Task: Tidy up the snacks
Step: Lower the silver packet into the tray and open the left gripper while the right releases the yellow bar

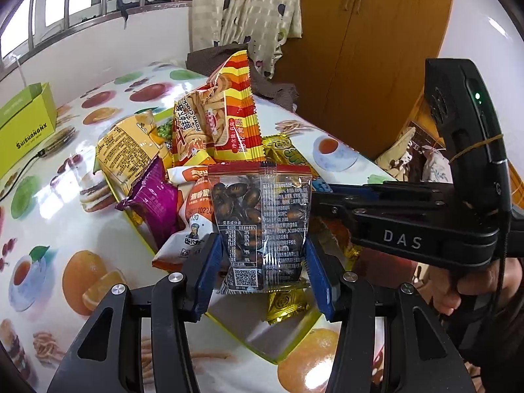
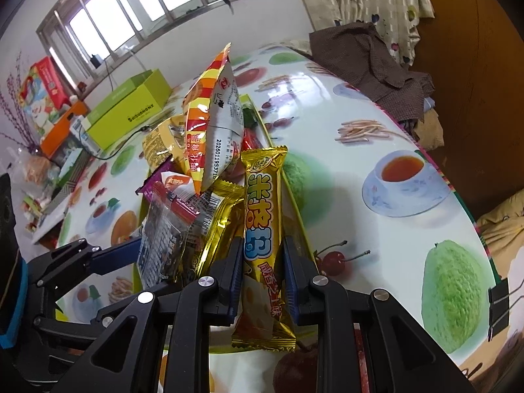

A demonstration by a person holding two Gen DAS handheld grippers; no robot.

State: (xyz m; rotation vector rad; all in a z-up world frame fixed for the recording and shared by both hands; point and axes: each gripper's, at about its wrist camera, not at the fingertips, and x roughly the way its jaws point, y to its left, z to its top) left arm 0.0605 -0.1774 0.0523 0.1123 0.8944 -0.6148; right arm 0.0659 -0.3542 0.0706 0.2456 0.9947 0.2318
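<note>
I hold a clear seed packet in the left gripper, jaws half closed on it, and a golden snack bar clamped in the right gripper. Both hang over the snack pile at 12 o'clock. I judge the next move is lowering and releasing them into the tray.

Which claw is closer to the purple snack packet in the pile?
Left. The left claw, shut on the clear seed packet, sits just beside the purple packet. The right claw, holding the gold rice bar, is on the far side of the pile.
</note>
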